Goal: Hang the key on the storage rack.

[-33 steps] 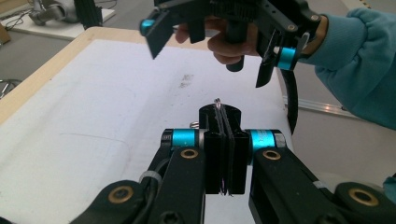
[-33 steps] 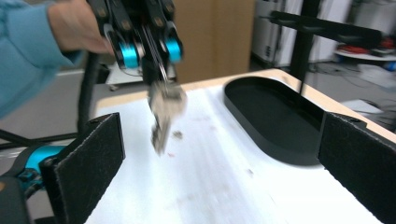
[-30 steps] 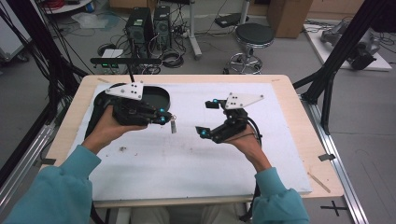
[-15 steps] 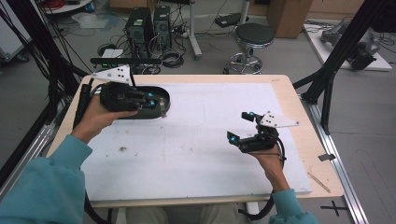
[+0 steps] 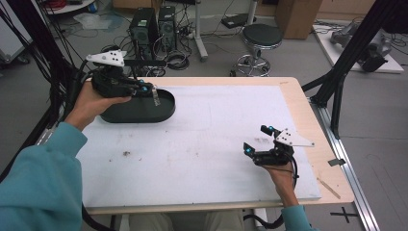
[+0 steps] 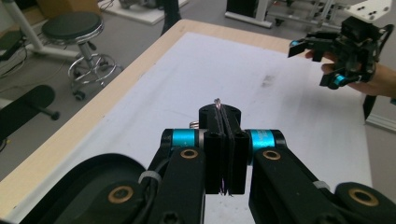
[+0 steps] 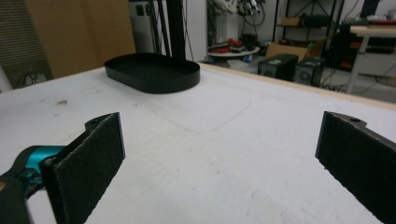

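A: What's that small metal piece (image 5: 156, 97)?

B: A thin silvery clip-like thing, too small to name surely. It's pinched in the left tool (image 5: 153, 92), hanging from the tips above the black oval tray (image 5: 166, 109), near its right half. In the left gripper view its end pokes up between the pressed-together pads (image 6: 215, 140).

A: So how far along is the job?

B: I'd judge the carrying is done: the piece is over the tray but not yet let go. What's left is lowering and opening the jaws so it drops inside.

A: And the other hand?

B: The right tool (image 5: 258, 139) sits well apart, low over the white sheet near the tabletop (image 5: 308, 115) edge, jaws spread wide with nothing between them; its pads (image 7: 88, 165) frame bare sheet.
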The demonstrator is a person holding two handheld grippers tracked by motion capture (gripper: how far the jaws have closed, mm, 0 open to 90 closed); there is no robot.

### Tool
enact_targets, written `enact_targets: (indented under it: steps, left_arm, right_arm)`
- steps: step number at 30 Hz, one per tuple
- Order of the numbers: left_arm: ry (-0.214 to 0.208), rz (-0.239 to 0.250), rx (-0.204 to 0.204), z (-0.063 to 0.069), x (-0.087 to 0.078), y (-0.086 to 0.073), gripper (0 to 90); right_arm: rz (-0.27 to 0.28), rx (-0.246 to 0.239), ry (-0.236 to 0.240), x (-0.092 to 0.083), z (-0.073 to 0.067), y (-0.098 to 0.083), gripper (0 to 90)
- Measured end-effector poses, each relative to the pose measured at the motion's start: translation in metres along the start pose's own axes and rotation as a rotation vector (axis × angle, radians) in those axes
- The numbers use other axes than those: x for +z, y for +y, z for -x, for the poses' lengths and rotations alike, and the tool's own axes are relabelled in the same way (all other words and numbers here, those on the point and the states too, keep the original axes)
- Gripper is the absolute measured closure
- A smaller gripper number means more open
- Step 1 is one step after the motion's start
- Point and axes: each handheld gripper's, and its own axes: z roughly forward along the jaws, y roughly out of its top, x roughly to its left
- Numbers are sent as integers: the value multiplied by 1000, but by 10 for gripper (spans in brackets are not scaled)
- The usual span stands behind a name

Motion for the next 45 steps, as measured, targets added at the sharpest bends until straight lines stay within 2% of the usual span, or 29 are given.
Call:
enact_targets:
  steps: [12,16,19,26,34,40,45]
  left_arm:
    - [75,-62,-13,-22,-8,16,881]
    - [105,-81,-26,-31,-9,18,881]
    - [128,-76,-47,-37,-10,16,881]
    - [189,-115,-88,-53,-12,8,881]
    - [255,-156,-131,-71,-3,0,881]
    - [275,-181,-150,-81,6,-5,881]
    - [296,-197,-171,-89,14,-9,881]
  right_arm:
    - [15,-12,-59,-7,4,-25,5]
    - [17,-6,-65,-9,5,-31,5]
    - [36,-10,-69,-12,5,-32,5]
    - [36,-3,-73,-12,5,-32,5]
    - [43,-4,-68,-12,5,-33,5]
    - [56,19,-60,-14,6,-34,5]
    - [60,-8,-64,-14,6,-34,5]
